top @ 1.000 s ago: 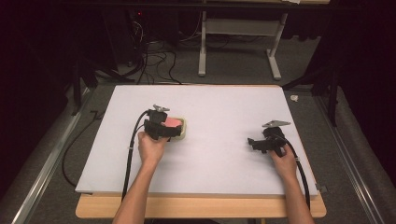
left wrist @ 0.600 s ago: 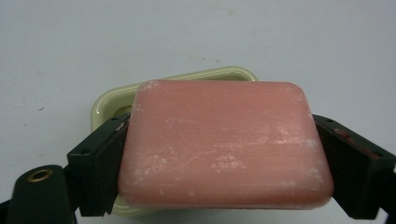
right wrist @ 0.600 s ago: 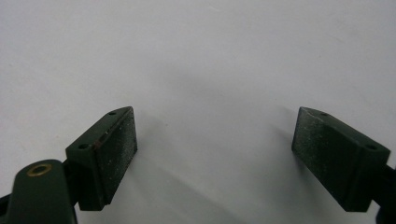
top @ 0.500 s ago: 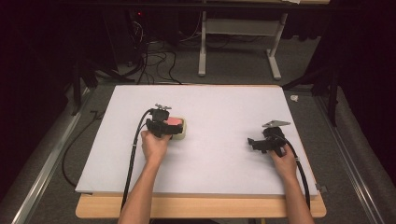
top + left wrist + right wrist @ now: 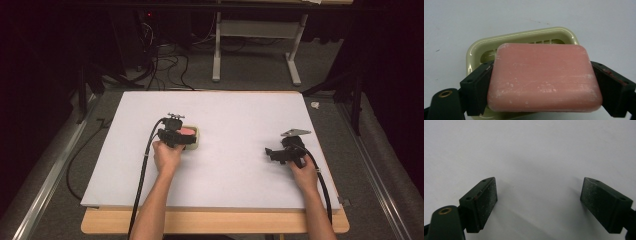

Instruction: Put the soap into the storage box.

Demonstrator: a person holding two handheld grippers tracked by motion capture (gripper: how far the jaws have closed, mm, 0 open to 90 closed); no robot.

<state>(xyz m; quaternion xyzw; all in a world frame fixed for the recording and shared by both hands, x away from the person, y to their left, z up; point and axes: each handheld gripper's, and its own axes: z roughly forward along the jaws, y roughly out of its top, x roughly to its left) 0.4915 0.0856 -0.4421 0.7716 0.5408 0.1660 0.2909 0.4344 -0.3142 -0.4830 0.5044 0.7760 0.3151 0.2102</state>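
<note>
A pink bar of soap (image 5: 544, 77) sits between the jaws of my left gripper (image 5: 541, 72), which press on its two short sides. Under and behind it lies a pale yellow-green soap dish (image 5: 524, 35) with a slotted bottom; whether the bar still touches the dish I cannot tell. In the high view the left gripper (image 5: 181, 136) is at the table's left middle with the soap (image 5: 188, 131) over the dish (image 5: 197, 144). My right gripper (image 5: 270, 152) rests low at the right side, jaws wide apart over bare surface (image 5: 539, 192).
A white board (image 5: 235, 115) covers the wooden table (image 5: 215, 222). Black cables trail from both grippers toward the near edge. A metal desk frame (image 5: 217, 50) and loose cables stand on the floor beyond the far edge.
</note>
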